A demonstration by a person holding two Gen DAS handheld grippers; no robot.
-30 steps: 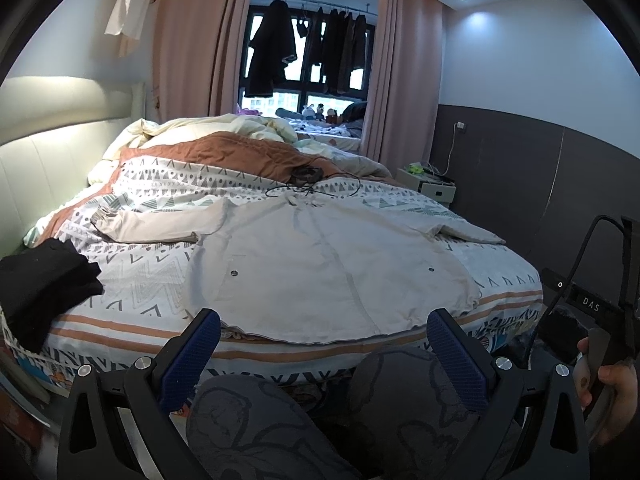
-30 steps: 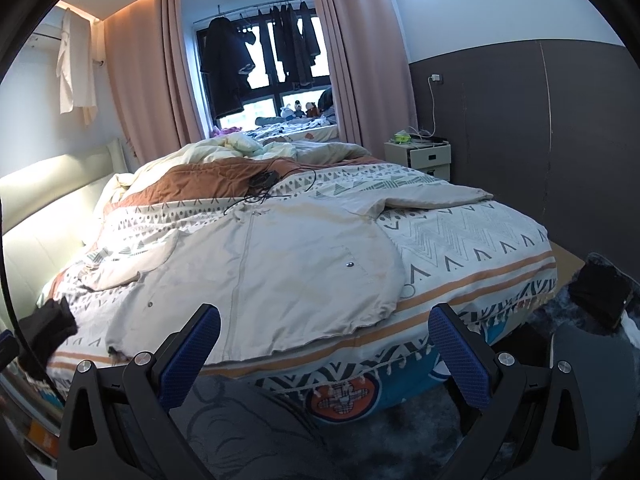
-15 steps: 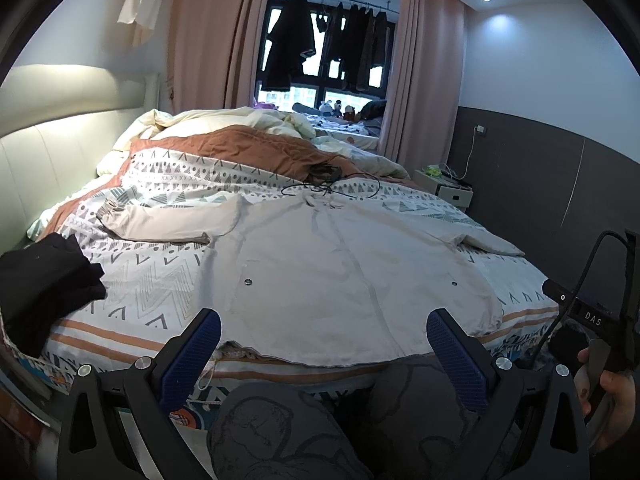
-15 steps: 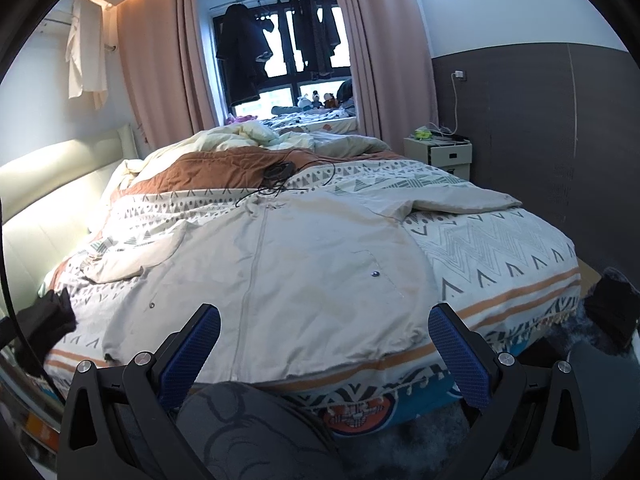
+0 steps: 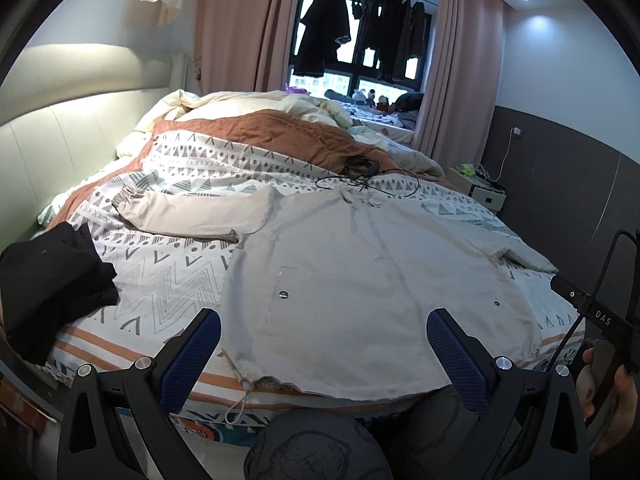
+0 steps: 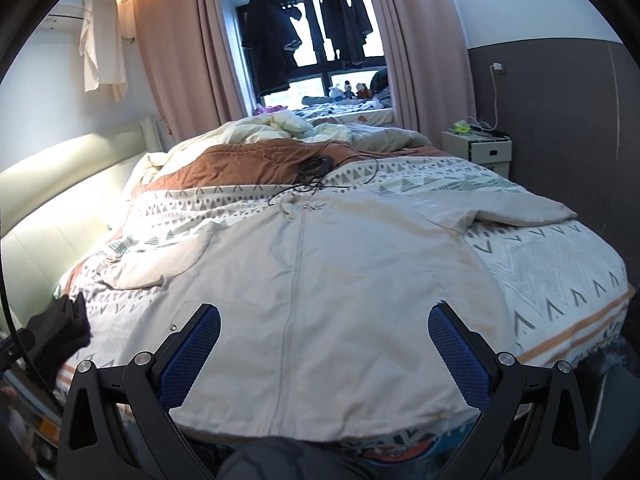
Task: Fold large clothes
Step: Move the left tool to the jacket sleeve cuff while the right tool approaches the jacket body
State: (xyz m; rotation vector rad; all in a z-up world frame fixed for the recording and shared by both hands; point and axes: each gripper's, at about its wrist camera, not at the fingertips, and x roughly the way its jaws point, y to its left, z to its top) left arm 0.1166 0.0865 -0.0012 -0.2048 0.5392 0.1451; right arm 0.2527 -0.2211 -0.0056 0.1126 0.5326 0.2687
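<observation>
**Grippers close in on the spread jacket**

Both views have drawn nearer the bed (image 5: 160,280) than a second ago. The beige jacket (image 5: 360,272) fills mid-frame, flat, sleeves out. Left gripper (image 5: 324,352) and right gripper (image 6: 324,348) hover, fingers apart, empty. Best to pinch a sleeve cuff cleanly, single layer.

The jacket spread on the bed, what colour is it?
Light beige, almost cream. The jacket shows best in the left wrist view.
</observation>
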